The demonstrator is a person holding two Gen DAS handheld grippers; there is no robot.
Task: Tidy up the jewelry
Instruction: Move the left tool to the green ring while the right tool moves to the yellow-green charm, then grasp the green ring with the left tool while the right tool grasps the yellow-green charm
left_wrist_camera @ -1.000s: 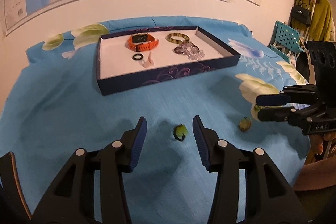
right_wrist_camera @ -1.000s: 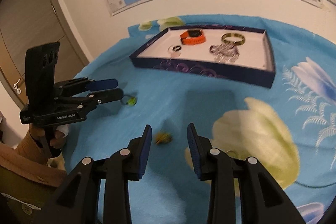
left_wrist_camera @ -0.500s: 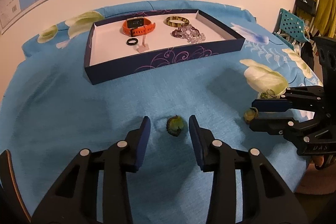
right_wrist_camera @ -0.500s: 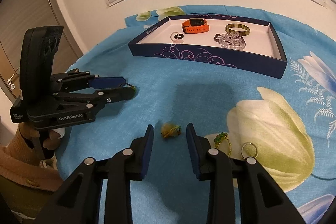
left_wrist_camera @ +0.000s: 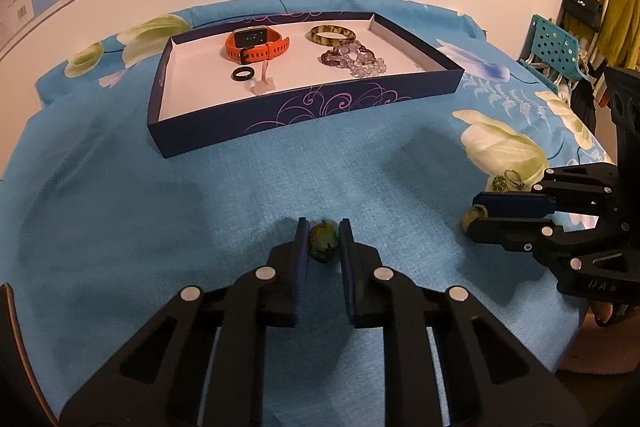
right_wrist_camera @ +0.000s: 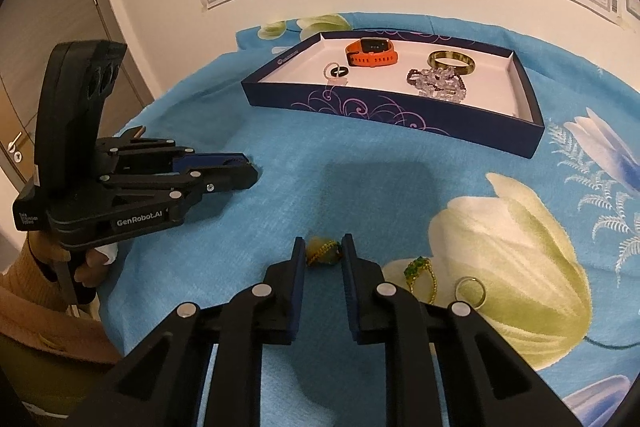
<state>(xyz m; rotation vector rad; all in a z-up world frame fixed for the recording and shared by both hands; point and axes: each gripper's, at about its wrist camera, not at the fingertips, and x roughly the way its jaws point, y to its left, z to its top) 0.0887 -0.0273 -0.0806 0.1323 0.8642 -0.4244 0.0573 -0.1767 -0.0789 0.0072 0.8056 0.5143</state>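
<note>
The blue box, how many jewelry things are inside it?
5 in the blue box: orange watch at the back, black ring and pink piece in front of it, green bangle and purple beads beside them. None looks hidden.

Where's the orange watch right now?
The orange watch lies inside the dark blue tray, toward its back wall in both views, behind the black ring and left of the bangle.
</note>
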